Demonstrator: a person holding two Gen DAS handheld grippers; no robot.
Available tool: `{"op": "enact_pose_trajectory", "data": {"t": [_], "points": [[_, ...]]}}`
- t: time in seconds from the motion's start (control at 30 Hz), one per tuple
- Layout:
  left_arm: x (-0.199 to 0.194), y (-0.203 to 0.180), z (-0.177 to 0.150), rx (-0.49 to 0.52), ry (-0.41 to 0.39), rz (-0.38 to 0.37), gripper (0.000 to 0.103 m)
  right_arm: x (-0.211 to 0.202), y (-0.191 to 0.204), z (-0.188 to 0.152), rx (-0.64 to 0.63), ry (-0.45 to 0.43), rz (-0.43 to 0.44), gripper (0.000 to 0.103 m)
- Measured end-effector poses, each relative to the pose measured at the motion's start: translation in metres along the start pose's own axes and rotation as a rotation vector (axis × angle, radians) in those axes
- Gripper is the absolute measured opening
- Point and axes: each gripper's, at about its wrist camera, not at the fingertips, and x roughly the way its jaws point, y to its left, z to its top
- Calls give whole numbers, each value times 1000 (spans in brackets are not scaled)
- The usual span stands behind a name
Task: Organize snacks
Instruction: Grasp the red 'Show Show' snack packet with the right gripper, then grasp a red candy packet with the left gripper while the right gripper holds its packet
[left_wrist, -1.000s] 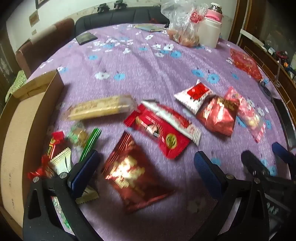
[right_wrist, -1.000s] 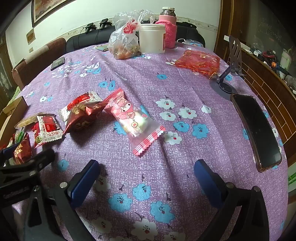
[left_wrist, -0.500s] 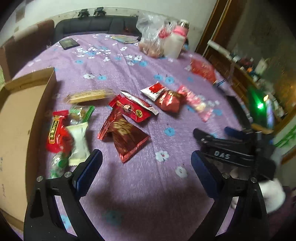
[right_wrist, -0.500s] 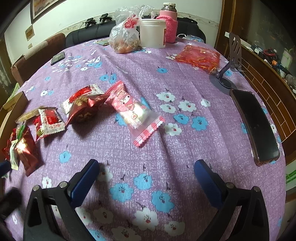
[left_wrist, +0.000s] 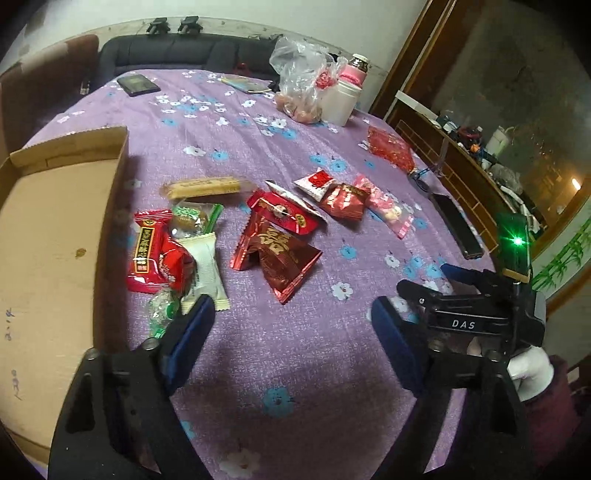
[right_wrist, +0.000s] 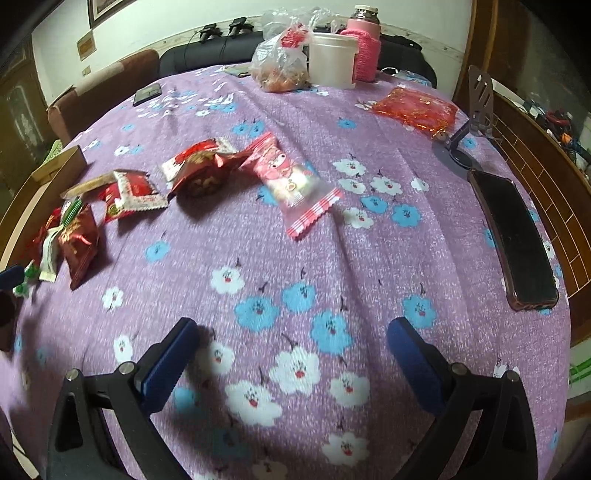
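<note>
Hovering above the purple flowered worktop (left_wrist: 295, 350), the left gripper (left_wrist: 291, 328) has its jaws spread wide and empty, and the right gripper (right_wrist: 291, 354) matches it, jaws parted with nothing between them. The landmark is the cardboard box (left_wrist: 55, 236), sitting open at the worktop's left edge. Just beside its right wall lies a cluster of snacks: a bright red packet (left_wrist: 147, 254), a white wrapper (left_wrist: 208, 269) touching it, and a green-edged clear wrapper (left_wrist: 195, 218) just beyond. Farther right of the box, a dark red foil packet (left_wrist: 280, 258) lies flat, partly under another red packet (left_wrist: 284, 214). A long biscuit bar (left_wrist: 207, 186) lies behind them, near the box's far corner. Well apart from the box, the pink candy bag (right_wrist: 291, 184) rests beside a crumpled red foil pouch (right_wrist: 207, 173). A black phone (right_wrist: 513, 240) lies at the worktop's far right edge.
</note>
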Motion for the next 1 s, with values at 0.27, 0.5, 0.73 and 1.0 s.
{"op": "enact_pose_trajectory", "data": {"t": [0.27,0.5,0.73,1.0], "points": [[-40,19,7,-60,-96,3,80,-39,60,18,-173,-155,200,82],[-66,49,5,-104,-115,68,80,-13,133,42,-292,-142,293,72],[-61,50,0,-75,-83,75,80,17,157,42,-304,-67,273,41],[-30,27,17,-2,-27,50,80,1,97,31,-128,-108,280,40]]}}
